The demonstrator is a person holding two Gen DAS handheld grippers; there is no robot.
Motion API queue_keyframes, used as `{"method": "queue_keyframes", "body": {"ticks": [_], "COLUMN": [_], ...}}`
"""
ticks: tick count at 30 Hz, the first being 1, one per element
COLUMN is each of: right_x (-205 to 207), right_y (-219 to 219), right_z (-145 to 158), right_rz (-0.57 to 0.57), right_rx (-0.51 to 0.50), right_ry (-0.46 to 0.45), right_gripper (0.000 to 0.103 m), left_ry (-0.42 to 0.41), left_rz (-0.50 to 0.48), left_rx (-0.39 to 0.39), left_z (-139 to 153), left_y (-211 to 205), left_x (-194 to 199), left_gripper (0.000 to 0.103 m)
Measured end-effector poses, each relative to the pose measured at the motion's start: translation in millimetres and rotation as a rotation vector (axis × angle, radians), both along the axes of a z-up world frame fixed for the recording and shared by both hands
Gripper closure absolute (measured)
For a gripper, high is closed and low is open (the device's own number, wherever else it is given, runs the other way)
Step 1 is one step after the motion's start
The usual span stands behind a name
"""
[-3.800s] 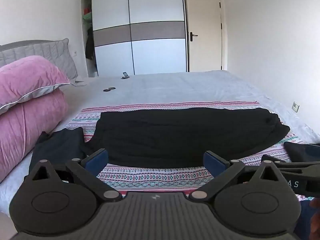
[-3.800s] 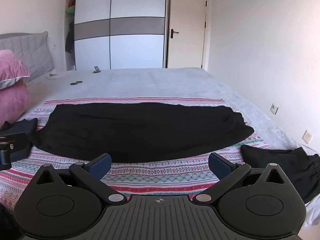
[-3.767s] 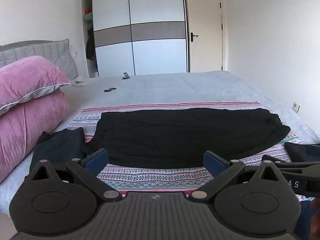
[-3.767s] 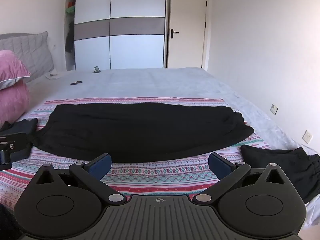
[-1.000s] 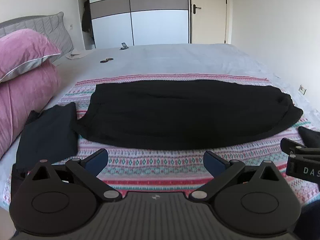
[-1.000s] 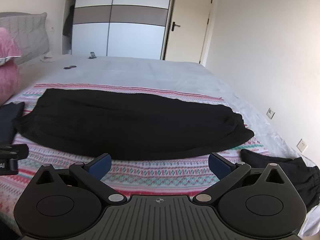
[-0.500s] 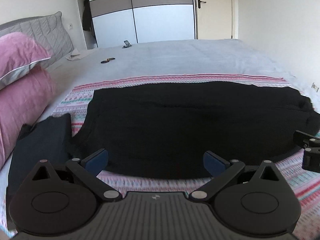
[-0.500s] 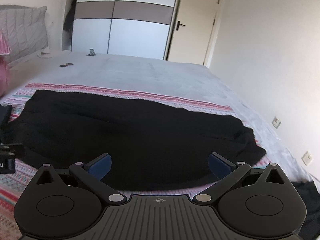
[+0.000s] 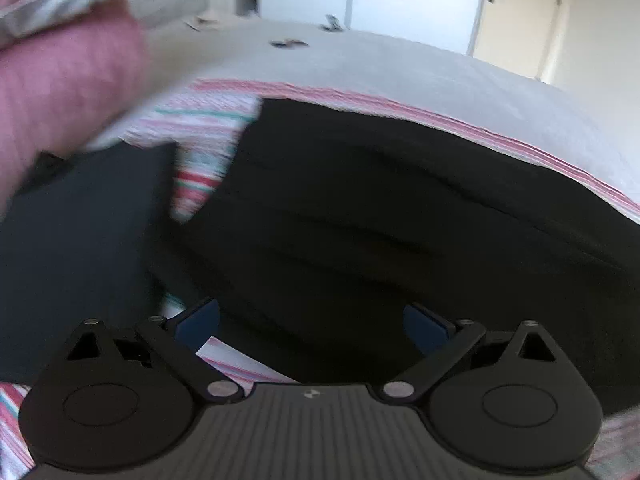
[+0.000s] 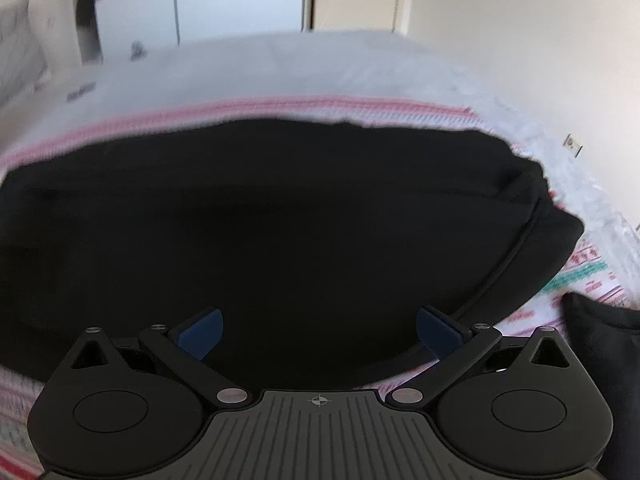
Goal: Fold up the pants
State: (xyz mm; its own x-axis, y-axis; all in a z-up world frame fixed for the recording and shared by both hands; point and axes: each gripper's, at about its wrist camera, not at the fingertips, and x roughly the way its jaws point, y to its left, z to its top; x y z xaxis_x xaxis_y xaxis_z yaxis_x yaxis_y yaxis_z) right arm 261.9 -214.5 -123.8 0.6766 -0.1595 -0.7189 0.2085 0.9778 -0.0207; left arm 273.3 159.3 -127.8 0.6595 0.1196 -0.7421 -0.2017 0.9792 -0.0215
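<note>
Bedroom: bed (image 9: 420,80) with striped blanket (image 9: 208,128), wardrobe (image 10: 240,4) behind.
One black pants (image 10: 280,220), two pink pillows (image 9: 68,68); both grippers' fingers (image 9: 200,320) (image 10: 202,330) spread wide, empty.

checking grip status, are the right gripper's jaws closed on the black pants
No, the right gripper has its jaws spread wide over the black pants, holding nothing.

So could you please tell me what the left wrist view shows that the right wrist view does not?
Only the left wrist view shows the pink pillows and a folded dark garment beside the pants. Only the right wrist view shows the pants' gathered right end and another dark garment. Both show the black pants on the striped blanket, each gripper open.
</note>
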Motion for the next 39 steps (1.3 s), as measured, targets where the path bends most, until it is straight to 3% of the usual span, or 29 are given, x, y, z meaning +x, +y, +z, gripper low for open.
{"method": "queue_keyframes", "body": {"ticks": [2, 6, 7, 10, 11, 12, 13, 16, 21, 24, 27, 31, 33, 36, 39], "right_x": [-6.0, -7.5, -7.8, -3.8, -2.2, 0.8, 0.9, -0.6, -0.9, -5.1, -11.4, -14.1, -15.0, -17.4, -26.6], "right_y": [-6.7, -17.4, -19.7, -22.5, -24.4, -26.0, -26.1, -23.1, -38.3, -67.7, -103.0, -154.6, -179.4, -209.7, -236.2], "right_z": [7.1, 3.3, 1.3, -4.2, -6.9, -8.7, -10.2, -9.8, -11.5, -14.0, -14.4, -22.9, -27.8, -34.8, -37.3], "right_rz": [-0.021, -0.058, -0.068, -0.086, -0.09, -0.094, -0.098, -0.082, -0.117, -0.201, -0.296, -0.445, -0.511, -0.58, -0.632], "right_rx": [0.026, 0.07, 0.08, 0.114, 0.127, 0.14, 0.147, 0.139, 0.132, 0.184, 0.209, 0.248, 0.269, 0.322, 0.423], "right_ry": [-0.03, 0.007, 0.022, 0.049, 0.057, 0.065, 0.071, 0.064, 0.064, 0.071, 0.058, 0.068, 0.06, 0.022, -0.071], "right_gripper": [0.0, 0.0, 0.0, 0.0, 0.0, 0.0, 0.0, 0.0, 0.0, 0.0, 0.0, 0.0, 0.0, 0.0, 0.003], "left_ry": [0.002, 0.042, 0.054, 0.097, 0.101, 0.084, 0.052, 0.019, -0.112, -0.152, -0.117, 0.012, 0.004, -0.009, -0.016], "left_rz": [0.044, 0.14, 0.165, 0.208, 0.204, 0.204, 0.194, 0.193, 0.351, 0.408, 0.445, 0.342, 0.332, 0.355, 0.35], "left_rx": [-0.001, -0.138, -0.169, -0.298, -0.326, -0.321, -0.301, -0.242, -0.317, -0.287, -0.271, -0.266, -0.278, -0.367, -0.365], "left_z": [0.5, -15.2, -21.0, -39.9, -46.1, -47.6, -46.6, -44.8, -15.0, 1.4, -0.4, -14.7, -14.9, -9.9, -1.7], "left_y": [16.7, 59.2, 65.5, 76.2, 78.0, 79.3, 75.1, 67.1, 86.8, 93.4, 108.1, 103.4, 103.9, 116.9, 113.3], "left_x": [-2.0, 2.7, 3.9, 16.2, 17.8, 19.5, 20.5, 22.6, -19.3, -45.2, -60.4, -64.5, -68.6, -77.4, -83.5], "left_gripper": [0.008, 0.008, 0.012, 0.05, 0.052, 0.053, 0.062, 0.103, 0.103, 0.103, 0.103, 0.103, 0.098, 0.089, 0.087]}}
